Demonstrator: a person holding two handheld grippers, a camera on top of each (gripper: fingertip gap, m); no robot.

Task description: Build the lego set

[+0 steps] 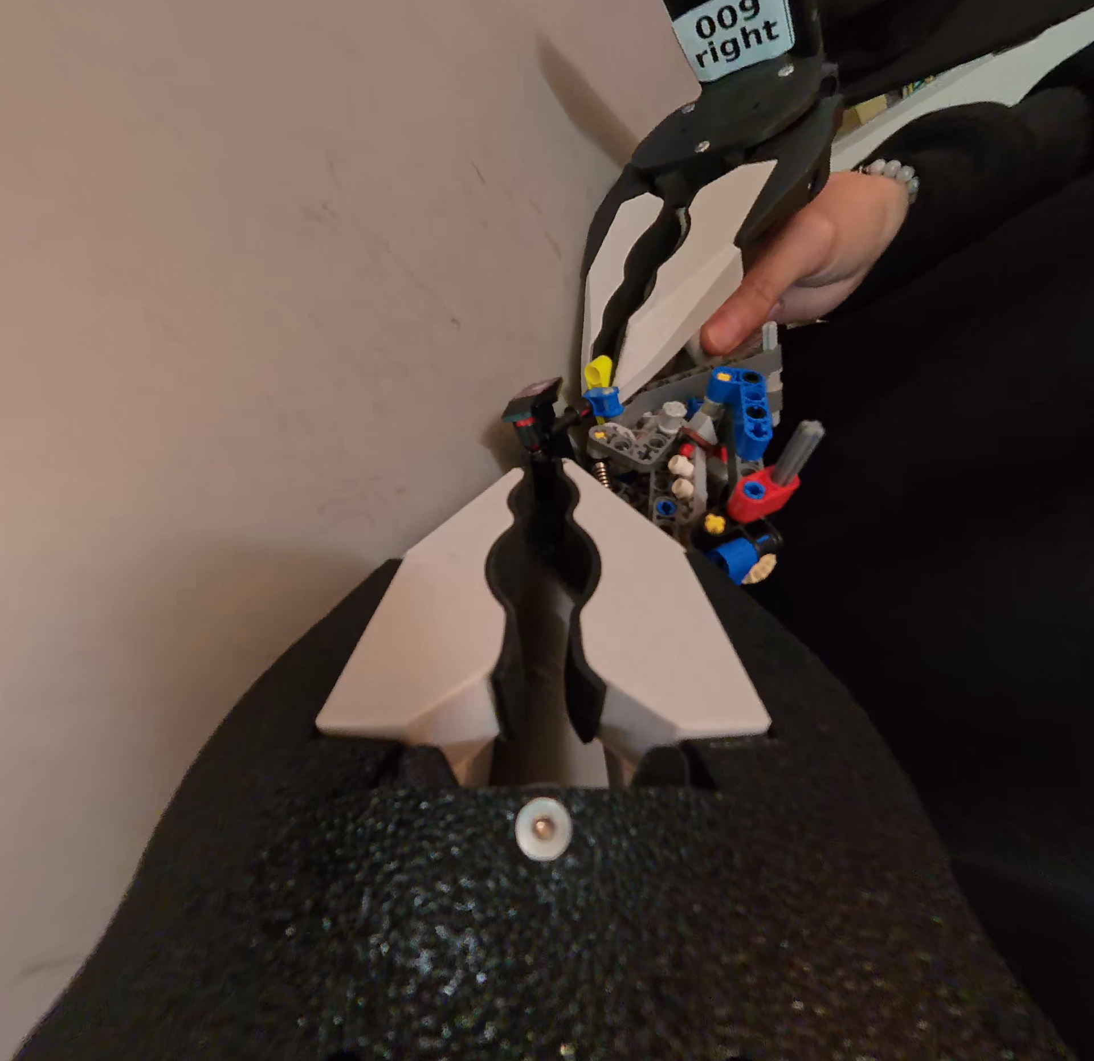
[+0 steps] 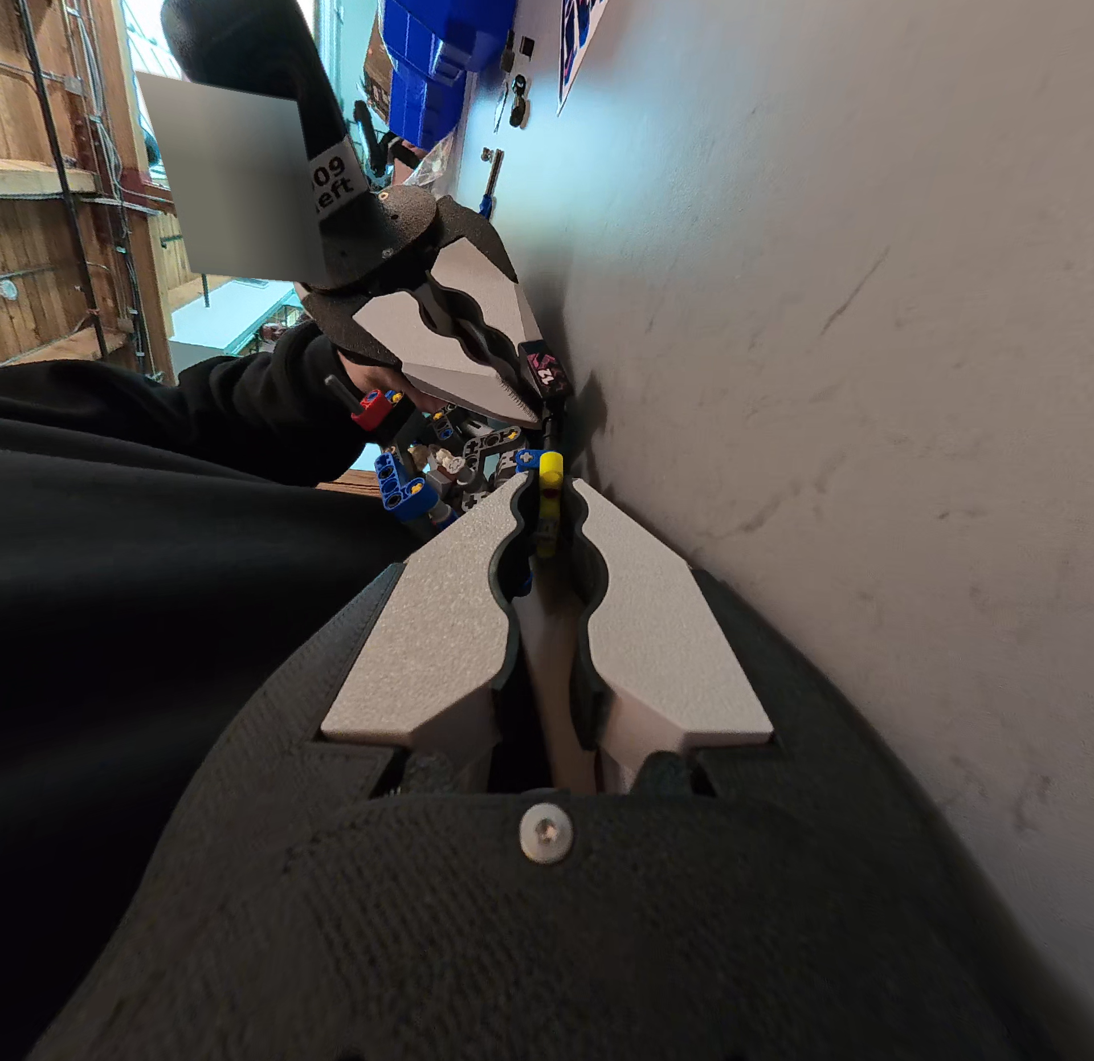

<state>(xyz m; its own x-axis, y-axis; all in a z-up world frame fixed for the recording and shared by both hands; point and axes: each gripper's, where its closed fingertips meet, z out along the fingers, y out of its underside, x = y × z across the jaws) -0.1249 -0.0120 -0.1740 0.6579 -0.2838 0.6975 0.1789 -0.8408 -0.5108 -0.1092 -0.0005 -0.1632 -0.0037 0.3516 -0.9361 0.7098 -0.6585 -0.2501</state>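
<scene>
From the left wrist view, the left gripper (image 1: pixel 541 470) is clamped on a thin black rod (image 1: pixel 541 500) of the brick model (image 1: pixel 692 458), long axis toward 12 o'clock; the pale tabletop (image 1: pixel 266 263) crowds it at 9 o'clock. From the right wrist view, the right gripper (image 2: pixel 547 488) pinches a yellow piece (image 2: pixel 548 503), also pointing to 12; the model spreads to 10 o'clock, the left gripper just beyond.
</scene>
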